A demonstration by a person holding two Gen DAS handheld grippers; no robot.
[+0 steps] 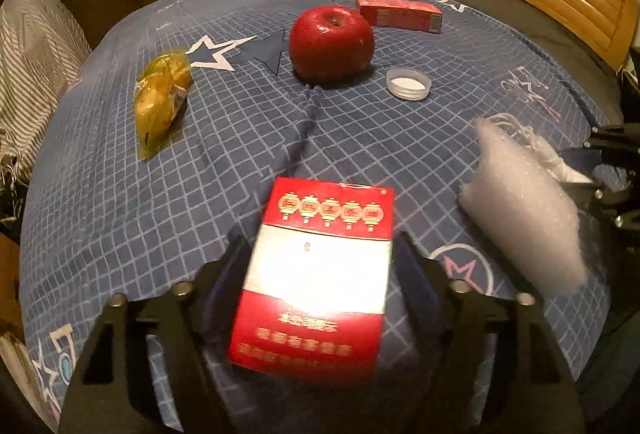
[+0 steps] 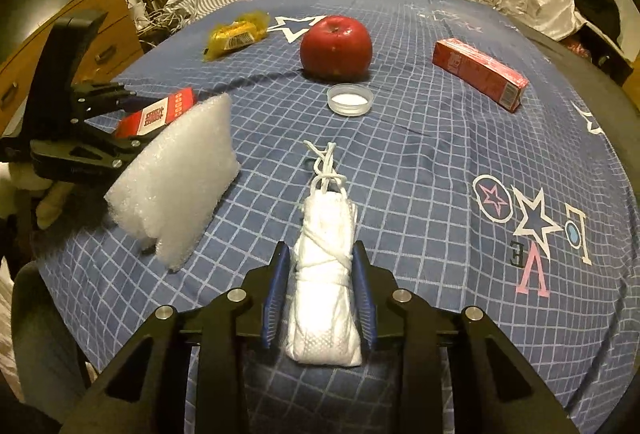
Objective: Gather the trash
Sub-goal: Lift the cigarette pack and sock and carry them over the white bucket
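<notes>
Left wrist view: left tool point(image 1: 320, 266) is clamping the red cigarette pack point(image 1: 318, 274) above the bed's point(image 1: 120, 214) near edge. Yellow wrapper point(image 1: 162, 100) is lying toward the left edge; apple point(image 1: 331, 41), bottle cap point(image 1: 409, 83) and red box point(image 1: 400, 13) are sitting mid-bed. Foam piece point(image 1: 524, 206) is lying rightward. Right wrist view: right tool point(image 2: 322, 290) is gripping the white tied bundle point(image 2: 326, 282) near the near edge.

Open bedsheet point(image 2: 420, 170) ahead; foam pad point(image 2: 180, 174) left, apple point(image 2: 336, 48) beyond.
</notes>
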